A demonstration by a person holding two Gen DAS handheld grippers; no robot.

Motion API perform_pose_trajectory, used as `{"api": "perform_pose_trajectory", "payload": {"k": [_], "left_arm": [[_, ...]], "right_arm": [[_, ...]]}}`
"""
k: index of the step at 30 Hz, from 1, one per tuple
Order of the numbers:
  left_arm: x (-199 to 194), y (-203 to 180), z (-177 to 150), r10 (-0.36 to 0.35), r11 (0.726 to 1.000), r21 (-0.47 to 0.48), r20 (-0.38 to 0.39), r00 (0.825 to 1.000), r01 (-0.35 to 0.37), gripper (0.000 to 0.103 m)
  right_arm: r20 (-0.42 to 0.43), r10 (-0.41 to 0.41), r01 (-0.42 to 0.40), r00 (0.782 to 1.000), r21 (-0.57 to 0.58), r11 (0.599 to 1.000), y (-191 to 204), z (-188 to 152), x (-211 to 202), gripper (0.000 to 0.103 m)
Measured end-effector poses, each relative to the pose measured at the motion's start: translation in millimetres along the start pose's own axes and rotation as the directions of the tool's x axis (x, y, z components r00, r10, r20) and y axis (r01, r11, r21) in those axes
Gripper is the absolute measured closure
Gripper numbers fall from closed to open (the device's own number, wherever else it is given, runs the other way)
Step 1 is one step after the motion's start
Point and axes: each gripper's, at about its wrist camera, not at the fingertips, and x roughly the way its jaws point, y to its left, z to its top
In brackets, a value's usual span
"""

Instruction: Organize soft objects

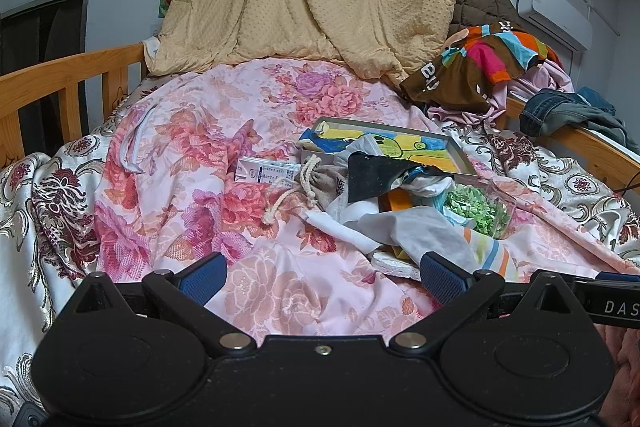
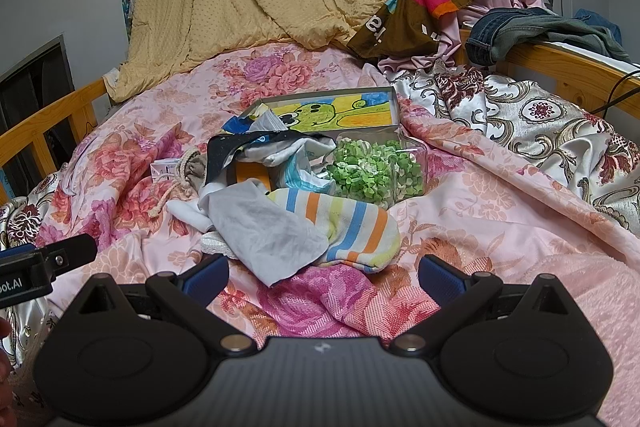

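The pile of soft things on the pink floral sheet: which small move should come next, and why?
Probably ease the right gripper forward and down onto the grey cloth. Its jaws stand open and empty, and that cloth lies nearest, on top of the striped sock, free to lift. The left gripper is open too, but sits farther from the pile.

A striped sock [image 2: 348, 227] in white, blue, orange and yellow is lying flat on the pink floral quilt [image 2: 460, 195], its near end partly covered by a crumpled grey cloth [image 2: 264, 231]. Behind them a black cloth [image 2: 224, 151] and a beige drawstring pouch [image 2: 192, 171] are lying bunched together in the same heap, touching.
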Motion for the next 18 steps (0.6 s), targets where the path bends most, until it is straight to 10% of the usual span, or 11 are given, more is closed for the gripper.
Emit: {"api": "perform_pose_trajectory", "payload": {"k": [18], "left_arm": [[3.9, 6.8, -5.2, 0.004, 1.0, -0.025, -0.013, 1.0, -0.005, 0.001]], "right_arm": [[0.0, 0.0, 0.0, 1.0, -0.001, 1.0, 1.2, 0.6, -0.5, 0.0]]}}
